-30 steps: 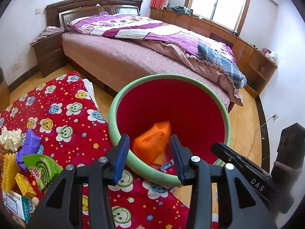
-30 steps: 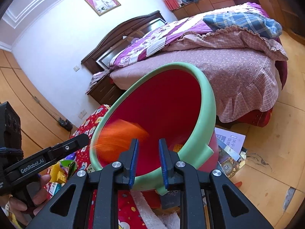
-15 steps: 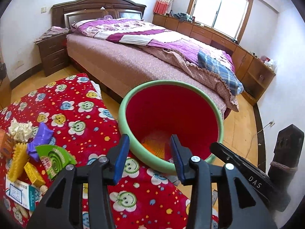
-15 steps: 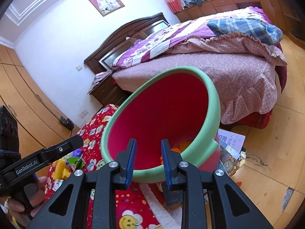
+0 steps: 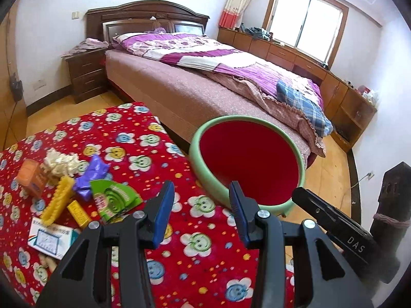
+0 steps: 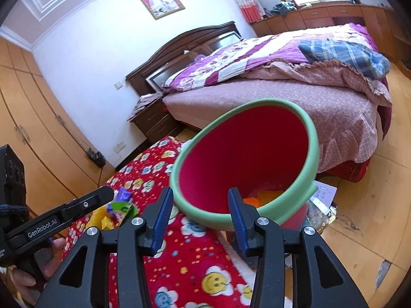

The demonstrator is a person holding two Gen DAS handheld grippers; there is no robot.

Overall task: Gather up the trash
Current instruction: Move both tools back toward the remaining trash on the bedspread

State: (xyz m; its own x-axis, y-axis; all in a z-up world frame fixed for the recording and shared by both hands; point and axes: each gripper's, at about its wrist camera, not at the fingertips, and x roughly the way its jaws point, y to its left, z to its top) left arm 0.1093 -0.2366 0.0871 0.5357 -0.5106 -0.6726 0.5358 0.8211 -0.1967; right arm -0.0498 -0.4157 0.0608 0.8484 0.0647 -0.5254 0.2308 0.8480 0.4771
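Observation:
A red bin with a green rim (image 5: 195, 148) (image 6: 313, 154) stands on the floor beside the red flowered cloth (image 5: 123, 133) (image 6: 185, 264). An orange wrapper (image 6: 267, 197) lies at the bin's bottom. Trash sits on the cloth at the left: a green packet (image 5: 113, 197), a purple wrapper (image 5: 90, 174), a yellow comb-like piece (image 5: 57, 200), an orange box (image 5: 32, 174), a white crumpled wad (image 5: 60, 163) and a white card (image 5: 48, 238). My left gripper (image 5: 200, 210) is open and empty over the cloth near the bin. My right gripper (image 6: 197, 213) is empty, its jaws opening, in front of the bin's rim.
A bed (image 5: 205, 84) with purple bedding runs behind the bin. A dark nightstand (image 5: 84, 77) stands at its head. Papers and packets (image 6: 321, 202) lie on the wooden floor by the bin. Cabinets (image 5: 334, 84) line the window wall.
The orange wrapper dropped from the right gripper into the bin and settled at its bottom. The right jaws have spread. Both grippers pulled back and rose, so the bin looks smaller.

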